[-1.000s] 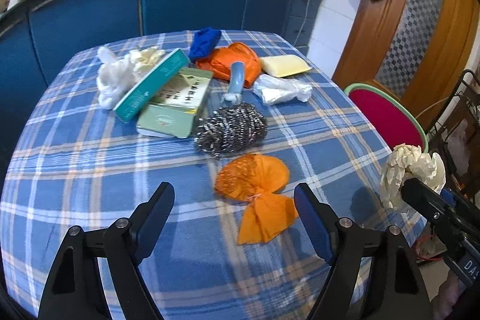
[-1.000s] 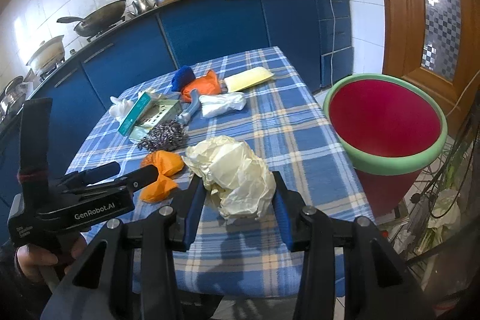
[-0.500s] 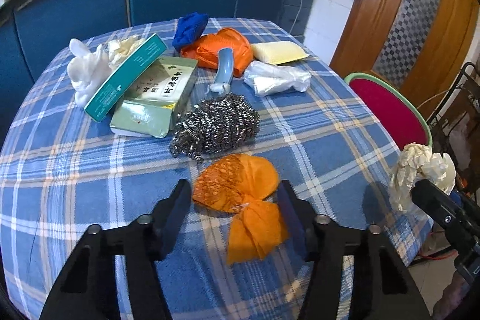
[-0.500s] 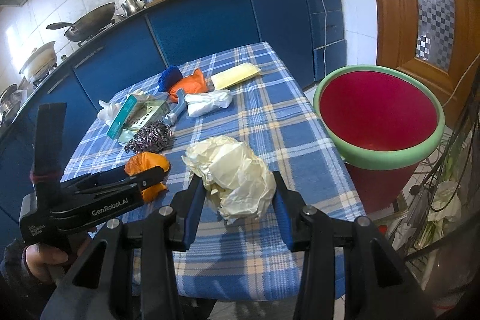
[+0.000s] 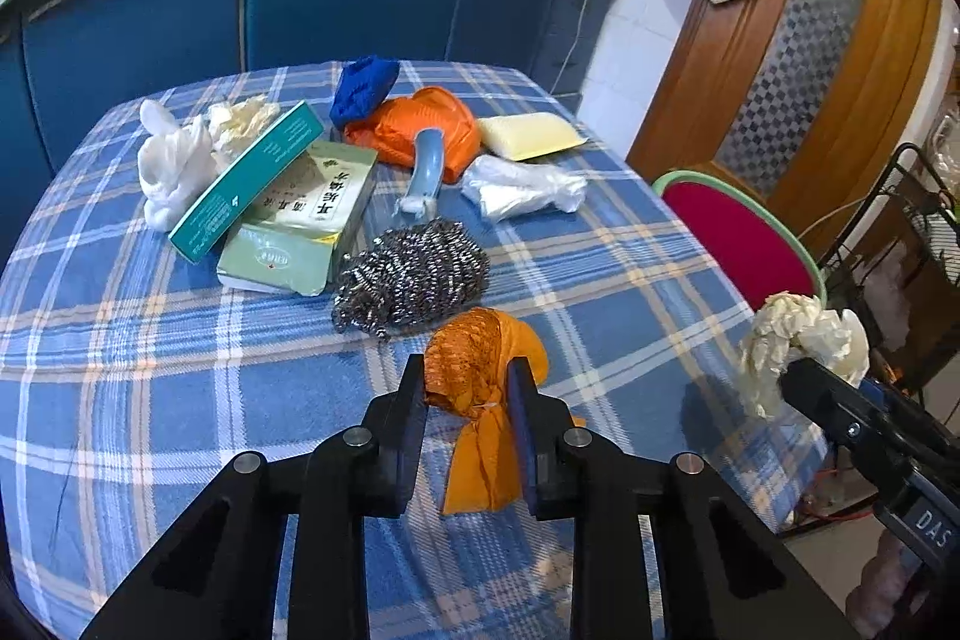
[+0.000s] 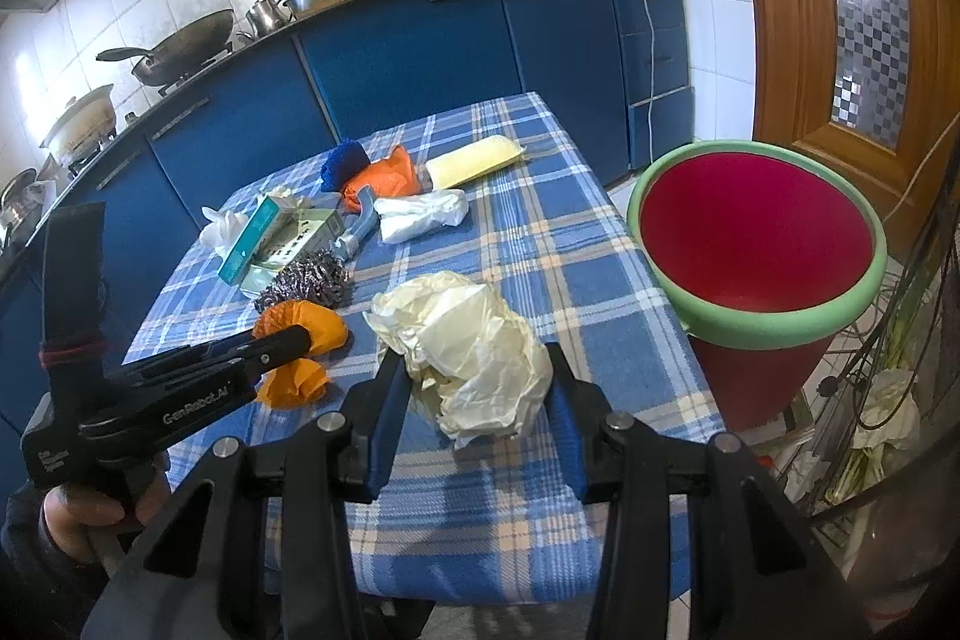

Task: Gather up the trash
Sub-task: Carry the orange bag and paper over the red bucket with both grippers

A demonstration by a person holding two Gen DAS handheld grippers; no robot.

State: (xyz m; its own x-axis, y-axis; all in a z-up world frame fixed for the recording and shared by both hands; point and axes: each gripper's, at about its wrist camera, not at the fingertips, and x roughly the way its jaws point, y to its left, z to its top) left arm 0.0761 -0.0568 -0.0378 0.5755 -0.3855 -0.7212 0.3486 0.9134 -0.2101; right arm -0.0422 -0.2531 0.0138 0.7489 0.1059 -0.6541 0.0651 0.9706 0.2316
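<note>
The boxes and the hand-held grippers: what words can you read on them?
"GenRobot.AI": on the left hand-held gripper, along its side.
"DAS", cut off by the picture's edge: on the right hand-held gripper, seen at.
Chinese characters: on the pale green box, upside down, not read here.
Teal box: print too small.

Left black plastic two-finger gripper [image 5: 468, 400]: blue-lined jaws, round silver screws, white "GenRobot.AI" lettering, red band round upright black post; right black plastic gripper [image 6: 477, 394] alike; dark sleeve at hand [image 6: 90, 511].
</note>
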